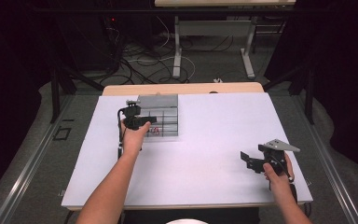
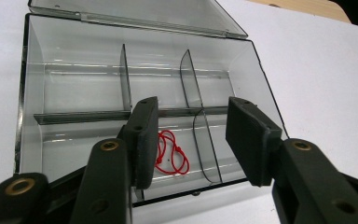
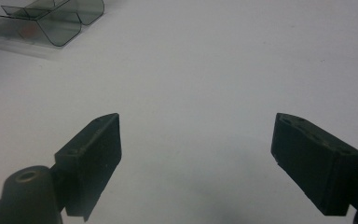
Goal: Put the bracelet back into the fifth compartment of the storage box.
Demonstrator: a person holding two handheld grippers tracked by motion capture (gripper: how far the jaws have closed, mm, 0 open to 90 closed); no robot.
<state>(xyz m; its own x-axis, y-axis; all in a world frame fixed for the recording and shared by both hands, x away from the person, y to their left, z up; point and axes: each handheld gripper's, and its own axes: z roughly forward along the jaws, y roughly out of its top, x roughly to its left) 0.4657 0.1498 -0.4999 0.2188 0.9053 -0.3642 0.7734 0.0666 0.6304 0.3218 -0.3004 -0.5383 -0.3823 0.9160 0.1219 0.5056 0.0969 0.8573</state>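
The left gripper (image 2: 191, 140) hovers released, jaws apart with nothing between them, just above the near edge of a clear compartment box (image 2: 32, 84) whose lid is thrown back on the far side. A small loop of red string (image 2: 171, 153) lies just beyond and below the gap between the jaws, in the near middle compartment, close to a curved divider (image 2: 207, 149). The string looks very light, limp and thin, so it will likely slump and slide; a pinch where its strands bunch near the knot seems the surest hold, with the jaws closing low against the tray floor. The box is thin, stiff plastic and may skate on the desk (image 1: 205, 154). The right gripper (image 3: 196, 158) is wide open over bare desk, well apart from the box.
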